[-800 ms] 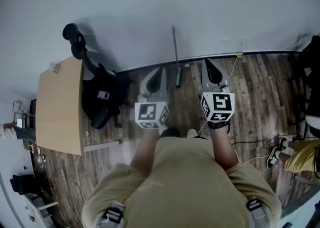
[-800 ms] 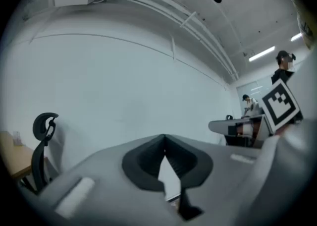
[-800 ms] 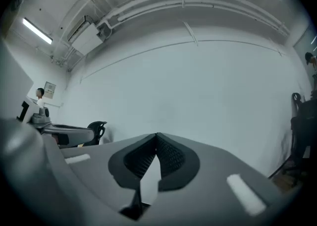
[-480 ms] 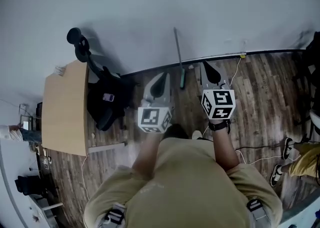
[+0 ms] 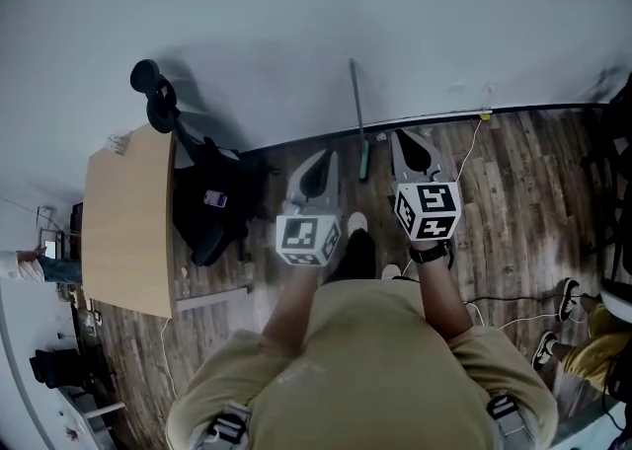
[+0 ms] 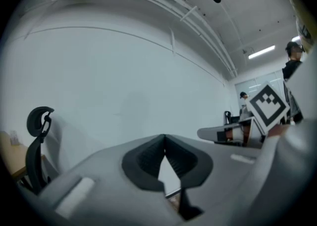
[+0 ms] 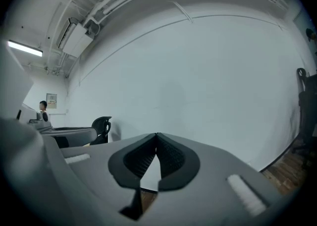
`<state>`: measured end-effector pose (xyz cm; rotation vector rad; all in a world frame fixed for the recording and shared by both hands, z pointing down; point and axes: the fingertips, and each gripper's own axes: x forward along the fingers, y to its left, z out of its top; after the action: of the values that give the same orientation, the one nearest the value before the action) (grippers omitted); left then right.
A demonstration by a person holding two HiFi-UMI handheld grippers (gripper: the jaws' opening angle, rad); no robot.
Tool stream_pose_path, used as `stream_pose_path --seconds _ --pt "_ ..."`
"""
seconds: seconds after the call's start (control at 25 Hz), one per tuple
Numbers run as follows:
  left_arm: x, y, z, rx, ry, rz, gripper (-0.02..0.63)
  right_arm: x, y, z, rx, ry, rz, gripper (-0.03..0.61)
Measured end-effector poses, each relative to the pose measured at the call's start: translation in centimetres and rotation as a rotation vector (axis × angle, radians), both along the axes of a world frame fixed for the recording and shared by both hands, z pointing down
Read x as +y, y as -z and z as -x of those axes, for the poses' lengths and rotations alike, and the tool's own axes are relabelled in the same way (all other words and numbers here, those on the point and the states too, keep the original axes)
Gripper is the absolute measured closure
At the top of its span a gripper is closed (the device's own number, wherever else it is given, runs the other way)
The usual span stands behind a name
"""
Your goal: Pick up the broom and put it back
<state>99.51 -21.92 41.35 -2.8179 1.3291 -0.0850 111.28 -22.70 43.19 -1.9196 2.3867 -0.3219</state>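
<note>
Left gripper [image 5: 318, 170]: held level and aimed at the white wall [image 5: 296, 14]. In its own view [image 6: 164, 138] the ribbed pads meet at the tips, so it is closed with nothing caught between them.
Right gripper [image 5: 413, 145]: level too, running side by side with the left one. Its own view [image 7: 156, 136] shows the jaws pressed together at the tips. Closed on nothing.
Broom [image 5: 357, 112]: it stands propped against the wall, ahead of both sets of jaw tips and in the lane between the two grippers. Grey handle up, green part down by the skirting. Neither gripper touches it.
Office chair [image 5: 202, 196]: black, off to the left gripper's outer side, with its headrest up against the wall.
Desk [image 5: 128, 211]: light wood, further out beyond the chair on that same left side.
Floor [image 5: 513, 182]: dark wood planks beneath both grippers, with a white cable [image 5: 464, 157] trailing just outside the right gripper.
</note>
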Motion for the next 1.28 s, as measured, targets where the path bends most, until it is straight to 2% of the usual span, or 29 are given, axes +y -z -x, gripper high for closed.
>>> stream_pose_path --seconds 0.4,0.72,1.04,1.28 --pt "-11.9 0.8 -0.4 0.087 -0.013 0.012 0.612 -9.6 2.4 0.9 0.125 0.024 -0.012 0.574" --pt "-22.2 0.4 1.7 0.050 -0.010 -0.009 0.612 -20.0 1.8 3.6 0.164 0.040 0.028 0.574" --pt "-29.4 -3.1 3.9 0.045 -0.037 0.063 0.612 -28.0 -1.5 5.5 0.167 0.018 0.094 0.574" --pt "-32.8 -9.3 5.0 0.057 -0.029 0.200 0.612 -31.6 -8.4 6.0 0.159 0.045 0.232 0.568"
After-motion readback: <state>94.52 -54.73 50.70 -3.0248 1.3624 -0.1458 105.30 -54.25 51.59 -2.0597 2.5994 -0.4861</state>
